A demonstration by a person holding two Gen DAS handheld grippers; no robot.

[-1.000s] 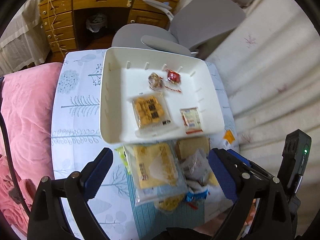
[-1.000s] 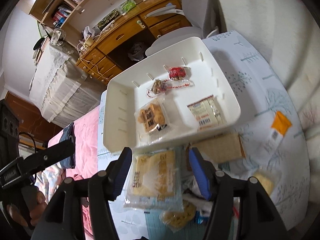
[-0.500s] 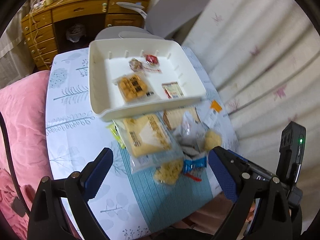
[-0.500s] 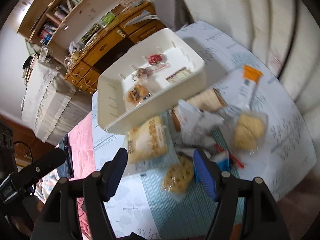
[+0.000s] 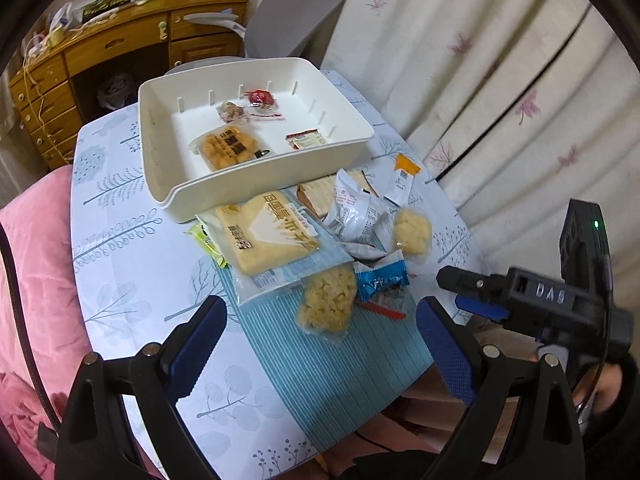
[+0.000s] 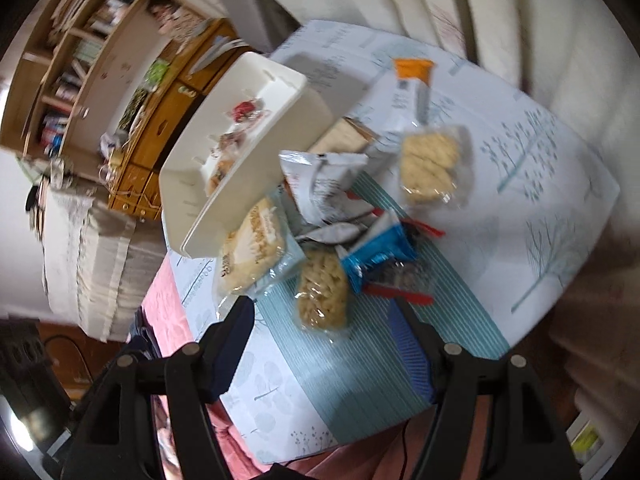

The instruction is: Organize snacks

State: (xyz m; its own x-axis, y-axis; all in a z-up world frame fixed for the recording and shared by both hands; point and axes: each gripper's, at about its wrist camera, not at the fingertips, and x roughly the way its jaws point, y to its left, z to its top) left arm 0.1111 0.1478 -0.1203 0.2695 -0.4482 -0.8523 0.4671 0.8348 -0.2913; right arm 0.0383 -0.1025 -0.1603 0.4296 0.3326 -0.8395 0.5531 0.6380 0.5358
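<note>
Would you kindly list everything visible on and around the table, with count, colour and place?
tray: one, white, far side of the table
snacks in tray: four; orange biscuit pack, brown sweet, red sweet, small labelled packet
large cracker pack: one, yellow, against the tray's near wall
puffed snack bags: two, pale yellow; one on the striped mat, one further right
silver wrapper: one, crumpled, mid-pile
blue wrapper: one, beside the near puffed bag
orange-topped sachet: one, right of the tray
desk: one, wooden, behind
chair: one, grey, behind the tray
left gripper: fingers open, holding nothing
right gripper: fingers open, jaws just opened wider, holding nothing
</note>
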